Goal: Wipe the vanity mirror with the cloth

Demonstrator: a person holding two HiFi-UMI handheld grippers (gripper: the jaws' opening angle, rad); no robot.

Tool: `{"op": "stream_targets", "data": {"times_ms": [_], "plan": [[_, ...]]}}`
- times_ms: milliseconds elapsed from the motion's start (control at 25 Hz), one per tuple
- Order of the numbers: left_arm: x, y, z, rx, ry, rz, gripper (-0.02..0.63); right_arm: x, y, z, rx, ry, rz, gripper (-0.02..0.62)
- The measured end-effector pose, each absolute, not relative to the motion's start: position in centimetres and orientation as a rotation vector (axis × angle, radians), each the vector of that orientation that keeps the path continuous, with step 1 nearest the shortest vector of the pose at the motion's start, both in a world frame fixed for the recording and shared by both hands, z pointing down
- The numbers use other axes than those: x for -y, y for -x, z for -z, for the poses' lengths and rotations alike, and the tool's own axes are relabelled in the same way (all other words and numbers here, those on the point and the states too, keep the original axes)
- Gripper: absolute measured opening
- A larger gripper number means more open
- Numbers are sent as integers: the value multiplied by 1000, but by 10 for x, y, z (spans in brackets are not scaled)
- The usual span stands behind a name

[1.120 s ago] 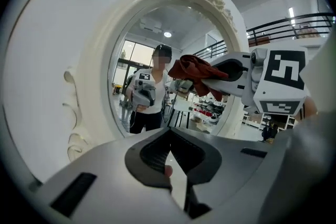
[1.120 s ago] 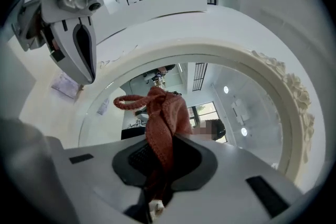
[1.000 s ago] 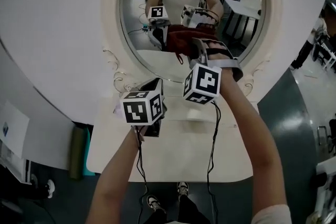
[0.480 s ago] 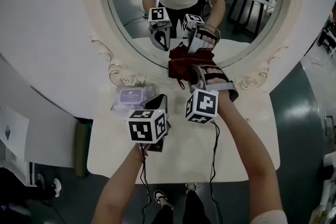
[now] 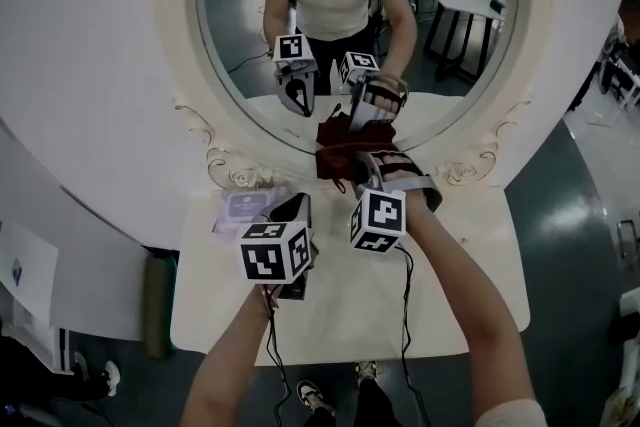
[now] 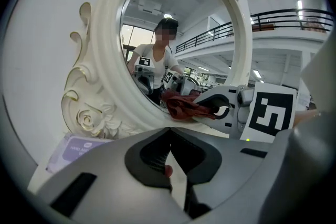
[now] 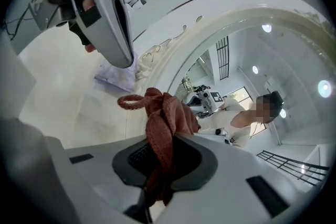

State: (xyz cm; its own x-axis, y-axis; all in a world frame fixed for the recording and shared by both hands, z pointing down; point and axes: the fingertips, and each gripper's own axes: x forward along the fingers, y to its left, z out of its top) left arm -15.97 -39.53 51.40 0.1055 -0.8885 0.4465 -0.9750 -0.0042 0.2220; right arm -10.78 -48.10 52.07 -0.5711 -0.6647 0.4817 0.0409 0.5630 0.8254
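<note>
Vanity mirror [image 5: 440,25] – oval, upright on white bench [image 5: 450,285], ornate cream frame.
Cloth [image 5: 338,155] – dark red, bunched. Sits at lower edge of glass, meeting own reflection. Long axis runs along right tongs toward mirror, loop end sticking out ahead.
Right tongs [image 7: 157,149] – pinching cloth.
Left tongs [image 6: 169,134] – pressed together, nothing between, held low beside right tongs, off glass.
Flat lavender packet [image 5: 245,208] – on bench at frame's foot, closed, contents not visible.

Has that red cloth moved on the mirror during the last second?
Yes. The red cloth in the right gripper has slid down, from the glass onto the lower rim of the frame.
</note>
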Motion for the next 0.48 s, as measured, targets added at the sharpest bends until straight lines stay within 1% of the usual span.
{"op": "stream_targets", "data": {"times_ms": [120, 240, 480], "plan": [[404, 161, -480, 1837, -1948, -214, 11, 482, 100, -480, 1954, -541, 1114, 66], [413, 158, -439, 1872, -1967, -194, 11, 483, 86, -420, 1914, -598, 1207, 66], [442, 132, -327, 1906, -2100, -52, 11, 502, 40, -245, 1840, -900, 1432, 66]]}}
